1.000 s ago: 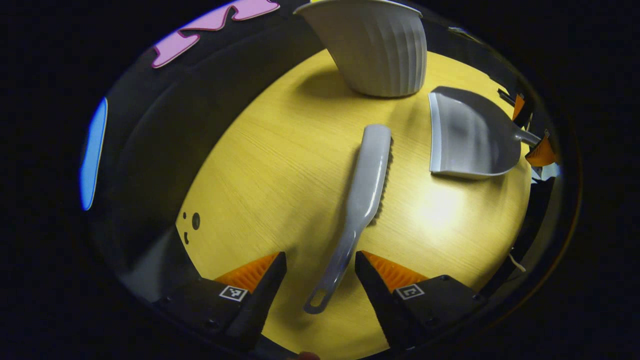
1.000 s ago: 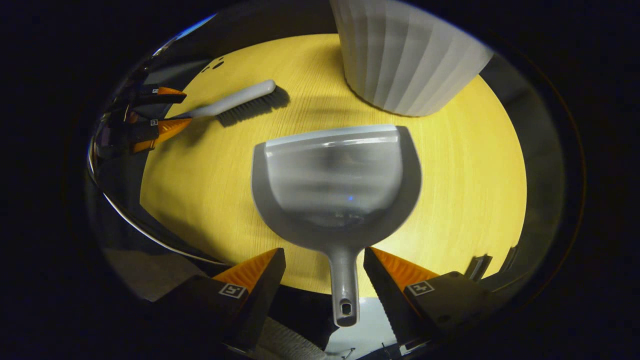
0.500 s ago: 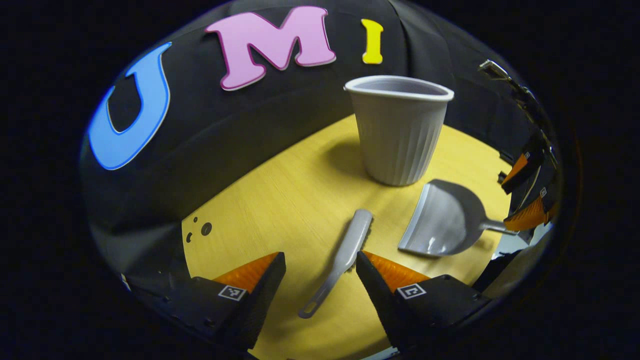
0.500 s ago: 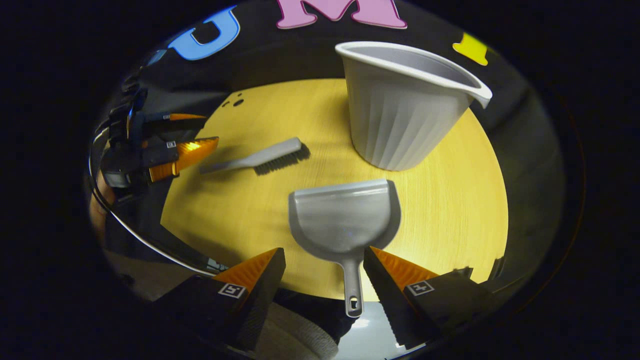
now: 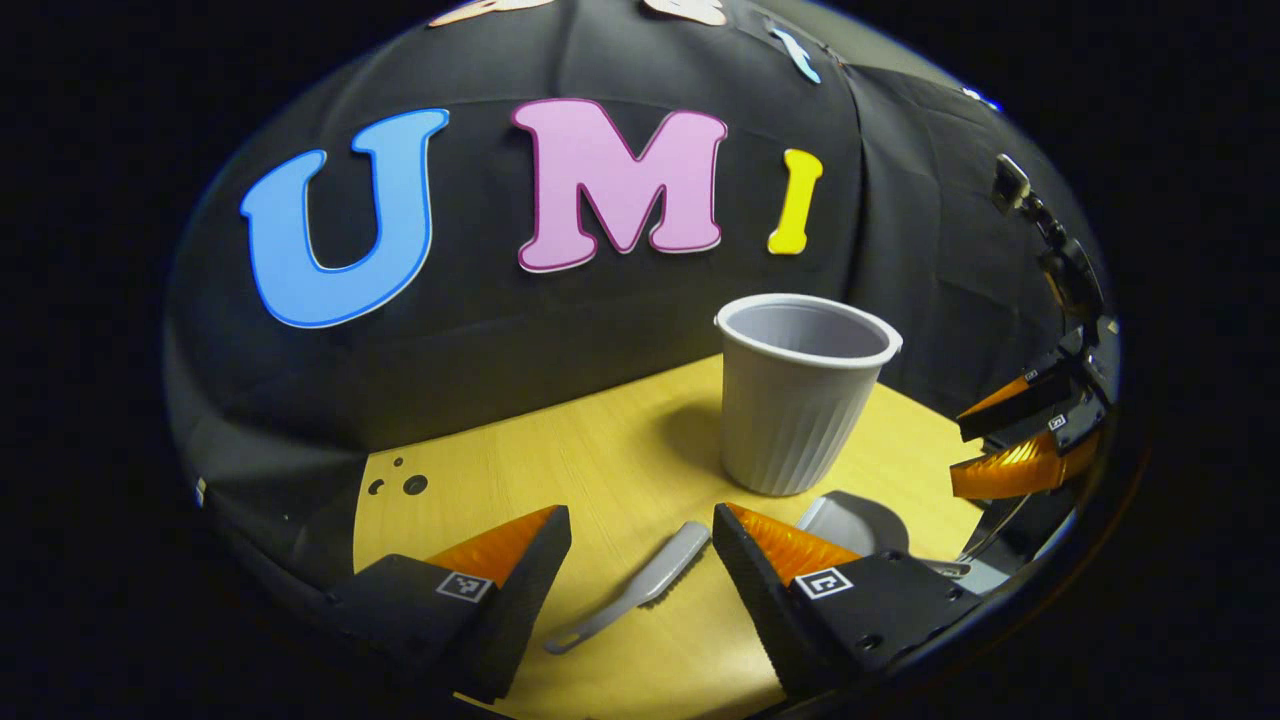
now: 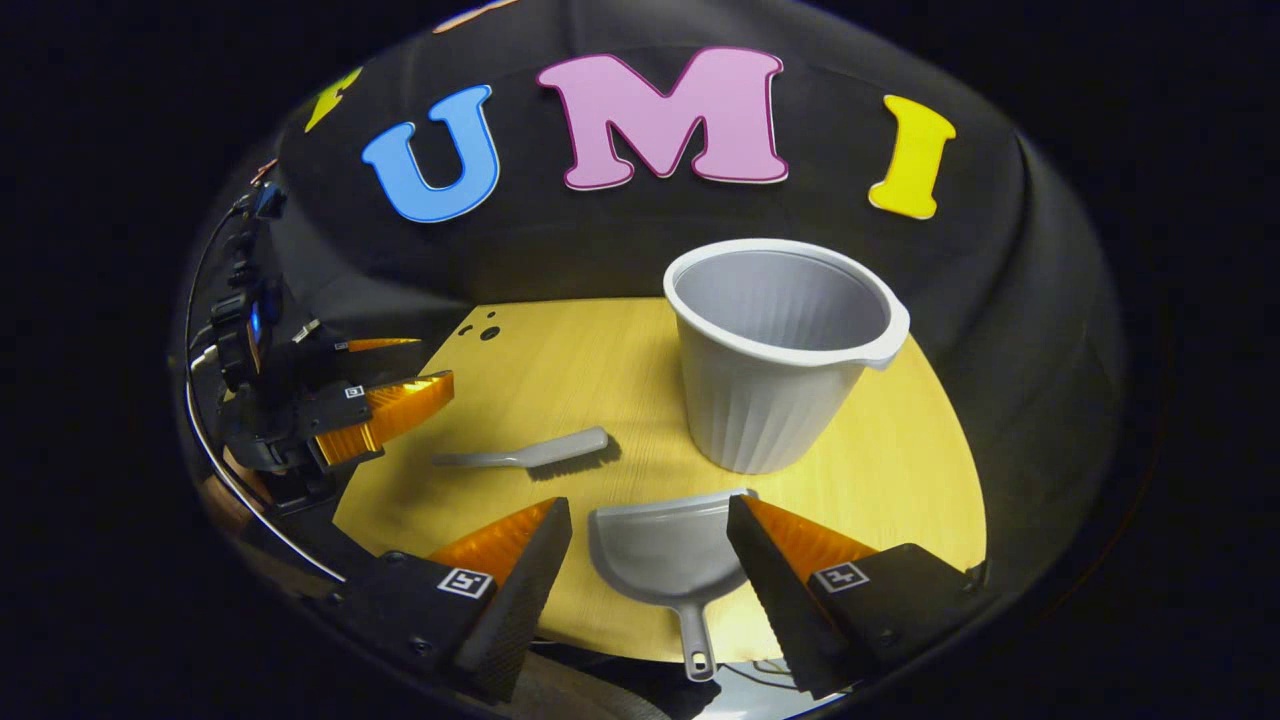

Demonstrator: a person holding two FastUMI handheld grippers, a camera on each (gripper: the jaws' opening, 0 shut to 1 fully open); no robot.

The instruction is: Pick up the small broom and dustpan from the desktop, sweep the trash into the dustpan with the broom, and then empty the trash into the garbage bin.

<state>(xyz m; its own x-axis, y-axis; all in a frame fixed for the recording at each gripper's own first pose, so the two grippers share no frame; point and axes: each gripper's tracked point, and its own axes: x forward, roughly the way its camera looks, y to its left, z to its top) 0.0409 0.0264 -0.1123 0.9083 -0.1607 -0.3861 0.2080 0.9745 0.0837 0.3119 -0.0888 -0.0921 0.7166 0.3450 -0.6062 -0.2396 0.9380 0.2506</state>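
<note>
your left gripper (image 5: 640, 535) wide open holding nothing, small broom (image 5: 630, 593) flat on the yellow desktop (image 5: 600, 450) between its fingers, right gripper (image 6: 648, 527) gaping too, dustpan (image 6: 668, 555) lying between them, ribbed grey garbage bin (image 6: 775, 355) upright at 12 o'clock of the dustpan

- In the left gripper view we look from the table's near-left side, raised a little, facing forward along our own fingers toward the booth wall (image 5: 560, 330).
- In the right gripper view we look from the near edge, somewhat higher, tipped down across the table (image 6: 560, 360) toward the same wall.
- Both views sit well back from the tabletop.
- We share the bin (image 5: 800, 395) (image 6: 780, 350), the broom (image 5: 635, 590) (image 6: 530, 455), the dustpan (image 5: 855, 520) (image 6: 665, 555) and the wall.
- Each camera catches the other gripper at its edge: the right gripper (image 5: 1000, 450), the left gripper (image 6: 400, 385).
</note>
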